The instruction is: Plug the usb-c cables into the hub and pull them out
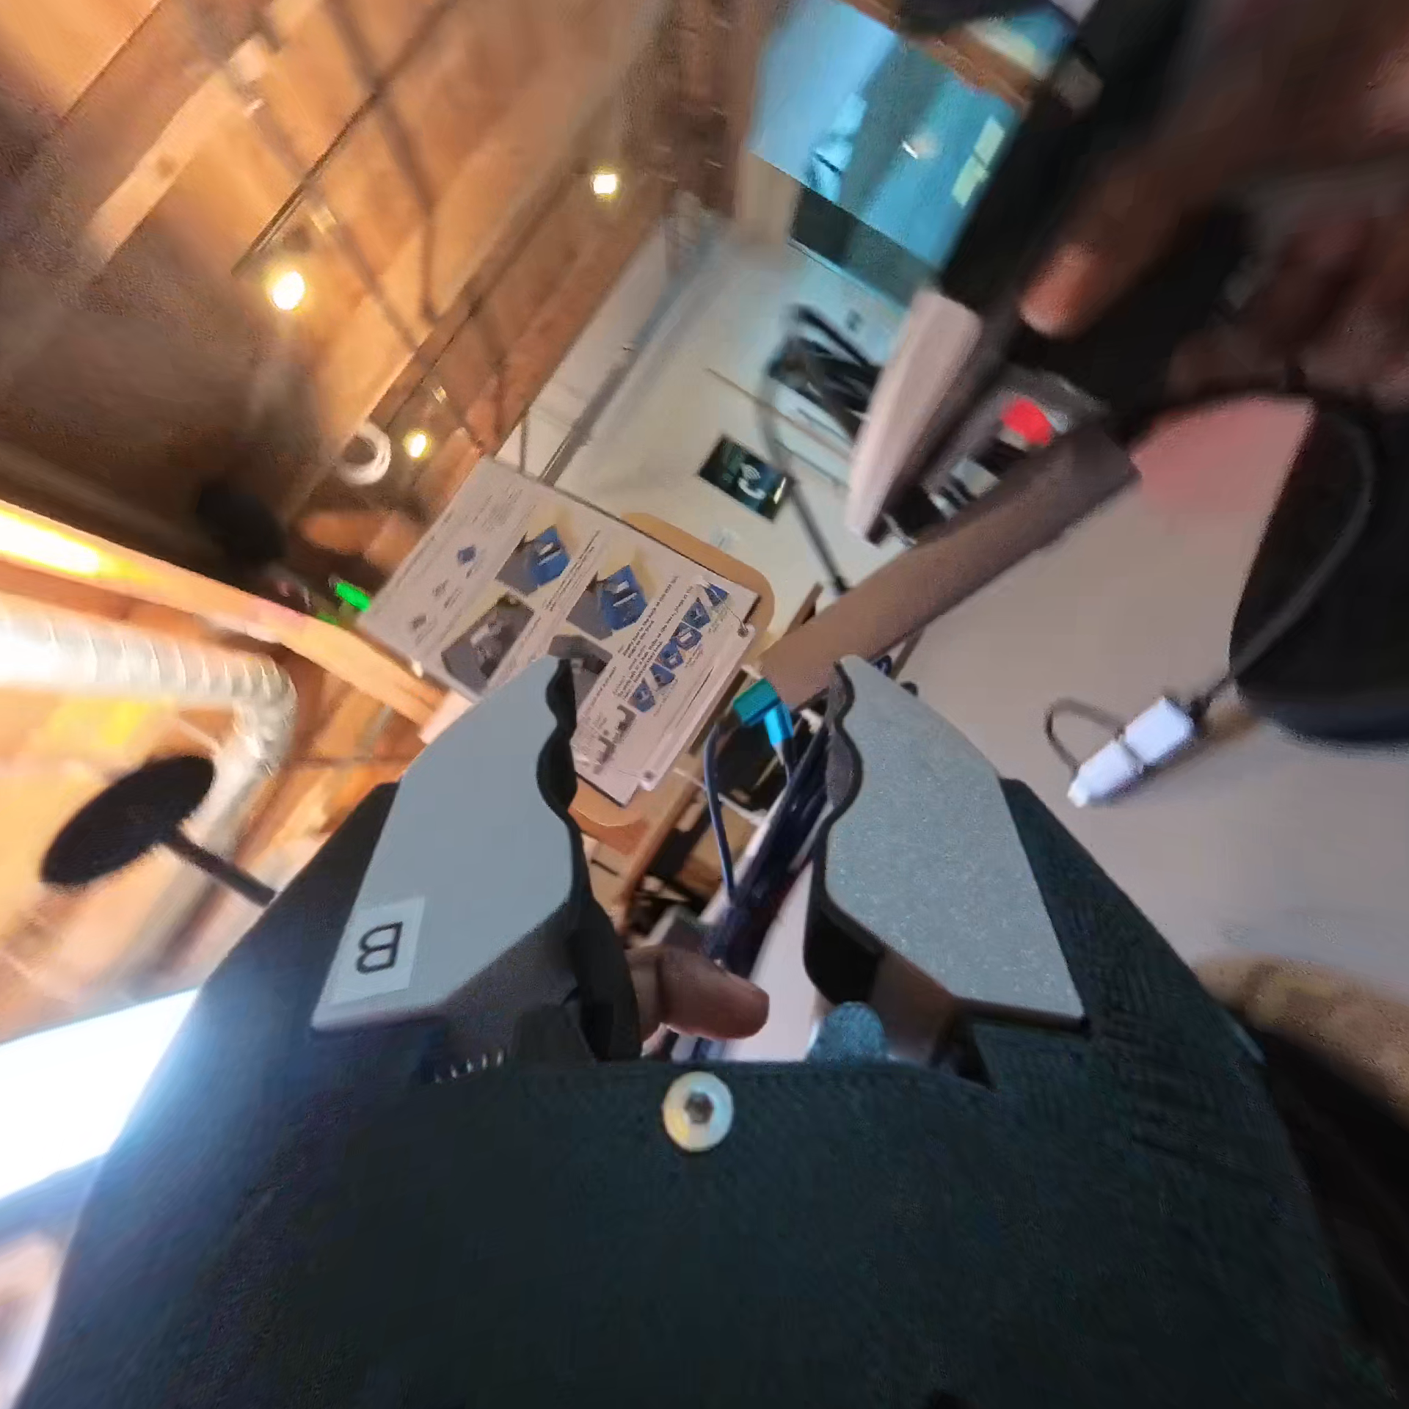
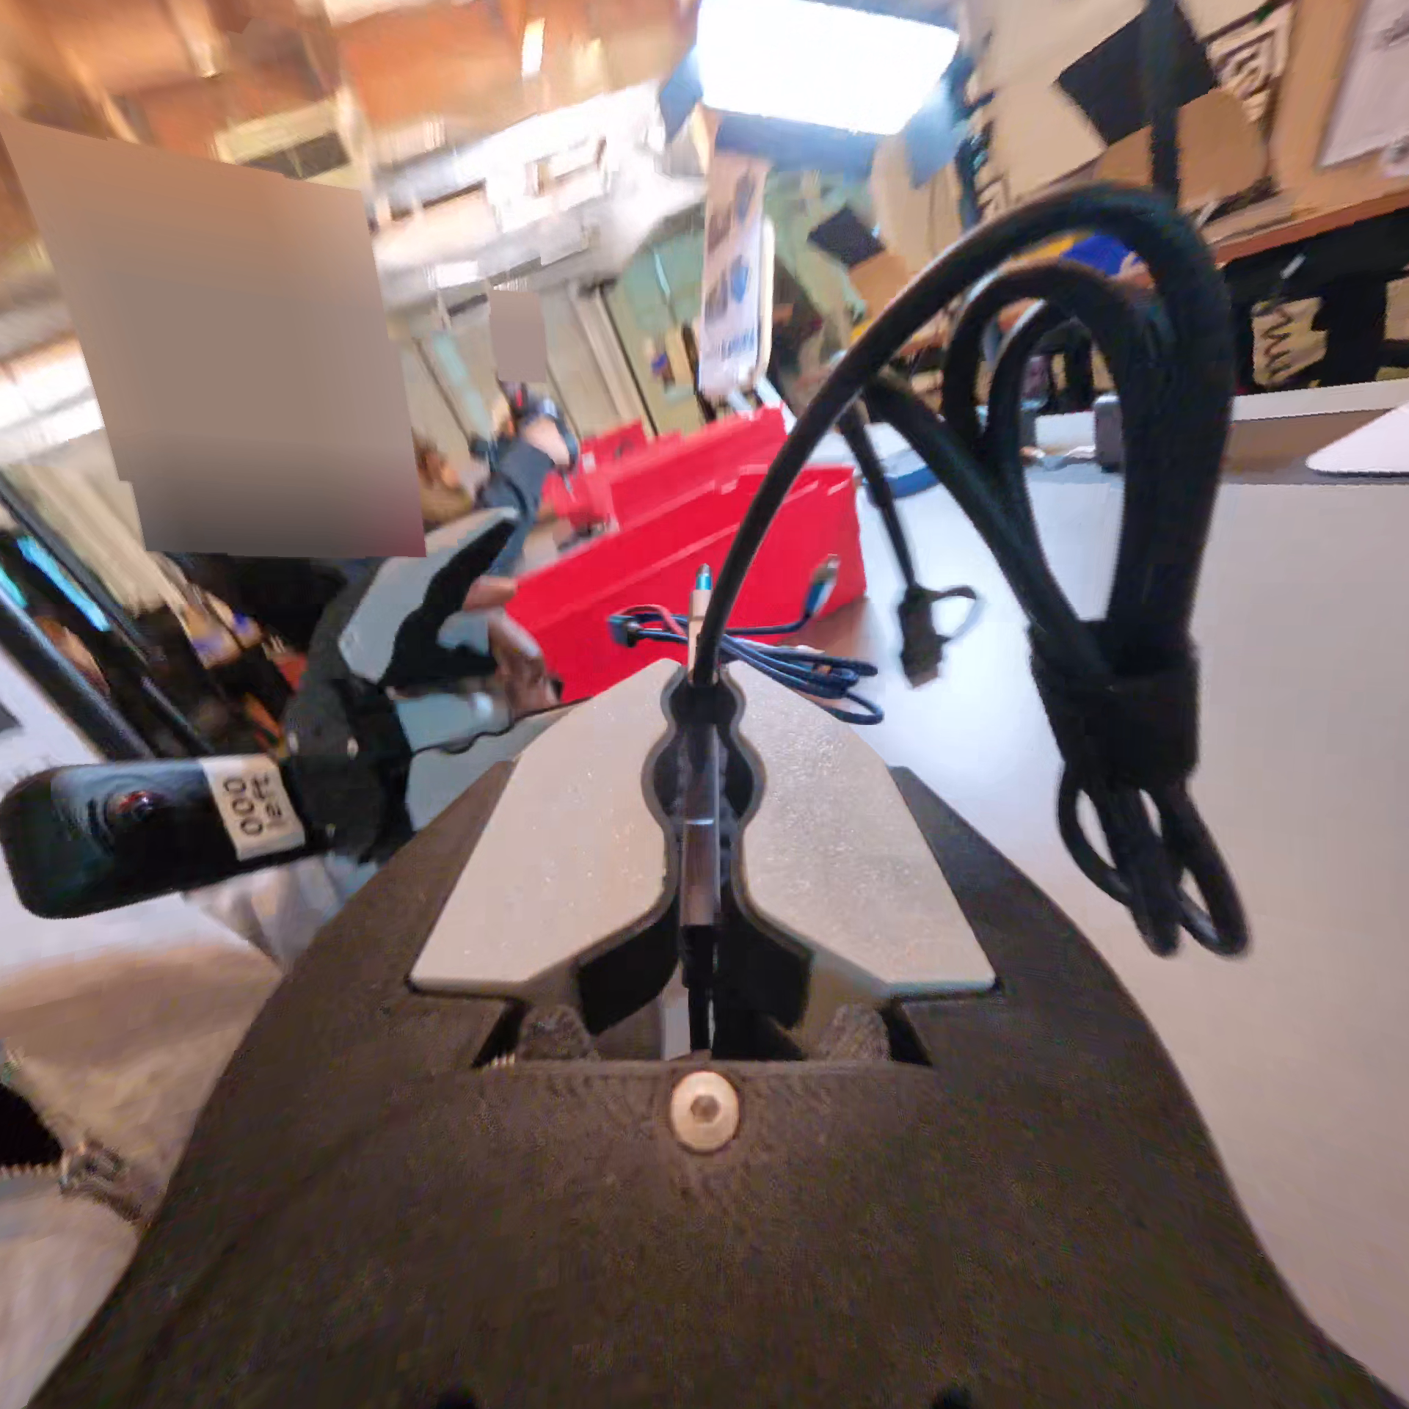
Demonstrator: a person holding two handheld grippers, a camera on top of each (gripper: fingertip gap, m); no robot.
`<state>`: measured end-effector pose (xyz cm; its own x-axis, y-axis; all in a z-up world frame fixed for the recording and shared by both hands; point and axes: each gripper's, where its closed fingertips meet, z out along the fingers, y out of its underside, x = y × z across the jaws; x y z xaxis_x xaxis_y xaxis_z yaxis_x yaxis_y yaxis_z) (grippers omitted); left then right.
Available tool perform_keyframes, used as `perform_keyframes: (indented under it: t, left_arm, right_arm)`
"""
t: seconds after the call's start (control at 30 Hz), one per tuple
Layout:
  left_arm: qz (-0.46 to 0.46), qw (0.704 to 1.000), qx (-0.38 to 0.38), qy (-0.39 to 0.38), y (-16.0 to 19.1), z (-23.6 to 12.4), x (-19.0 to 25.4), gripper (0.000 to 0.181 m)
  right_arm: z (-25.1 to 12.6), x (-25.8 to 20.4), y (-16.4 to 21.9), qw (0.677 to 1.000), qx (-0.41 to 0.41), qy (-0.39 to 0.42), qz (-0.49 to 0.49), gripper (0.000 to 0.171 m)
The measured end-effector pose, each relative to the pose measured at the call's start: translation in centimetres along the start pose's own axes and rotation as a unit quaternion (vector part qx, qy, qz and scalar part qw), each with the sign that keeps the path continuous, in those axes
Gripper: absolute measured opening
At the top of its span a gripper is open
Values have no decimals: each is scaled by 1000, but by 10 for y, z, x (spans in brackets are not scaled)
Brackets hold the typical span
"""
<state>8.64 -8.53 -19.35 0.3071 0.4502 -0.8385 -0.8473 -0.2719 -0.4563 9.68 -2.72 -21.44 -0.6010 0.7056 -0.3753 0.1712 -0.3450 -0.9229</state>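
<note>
Black cable (image 2: 823, 427) sat pinched by its plug in your right fingers (image 2: 701, 678), its tied bundle dangling over the worktop (image 2: 1296, 686). Your left fingers (image 1: 698, 678) were wide, empty. That swinging weight could twist the plug; no hub showed.

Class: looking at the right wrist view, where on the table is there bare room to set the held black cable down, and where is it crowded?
Bare grey table lies right of the black cable that the right gripper clamps. Ahead it is crowded: a blue cable lies against the red bin, and the left gripper hovers left.
</note>
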Motion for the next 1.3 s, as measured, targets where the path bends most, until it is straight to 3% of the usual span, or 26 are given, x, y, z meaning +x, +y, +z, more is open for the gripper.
perform_keyframes:
  t: [0.07,0.1,0.13,0.2,0.27,0.3,0.33,0.4,0.47,0.53,0.63,0.7,0.83,0.97,1.3]
  left_arm:
    - [-161,987,12,-21,-2,-7,-11,63]
    - [-267,963,31,-1,-6,-4,-8,59]
    - [-377,924,45,47,-12,0,2,57]
    - [-568,813,31,124,-13,11,25,57]
    - [-692,700,12,178,-13,19,46,56]
    - [-725,657,17,207,-17,20,53,53]
    - [-745,626,20,229,-21,21,55,52]
    - [-762,591,25,264,-27,22,59,46]
    - [-762,581,30,285,-31,21,63,23]
    - [-761,581,52,285,-34,18,58,14]
    - [-763,576,57,285,-32,15,57,12]
    - [-757,589,58,277,-32,14,57,11]
    - [-761,586,61,270,-28,13,55,10]
    - [-749,600,54,276,-31,12,60,11]
    - [-764,583,22,277,-26,15,68,11]
  right_arm:
    - [-5,7,-10,997,56,-4,54,6]
    - [-7,9,-14,993,85,-13,84,6]
    - [-9,8,-17,986,114,-31,116,6]
    - [-11,4,-22,966,167,-82,181,6]
    - [-12,0,-22,943,200,-126,236,6]
    - [-11,-2,-19,936,205,-136,251,6]
    - [-8,-4,-15,935,202,-139,256,6]
    - [-1,-11,-8,942,184,-140,244,6]
    - [7,-18,-3,954,159,-136,216,6]
    - [12,-24,1,962,141,-133,192,6]
    - [14,-27,4,964,120,-136,193,6]
    - [13,-28,3,962,117,-141,202,6]
    - [7,-24,5,958,122,-139,219,17]
    - [13,-29,11,975,94,-117,164,7]
    - [14,-19,10,984,66,-90,137,5]
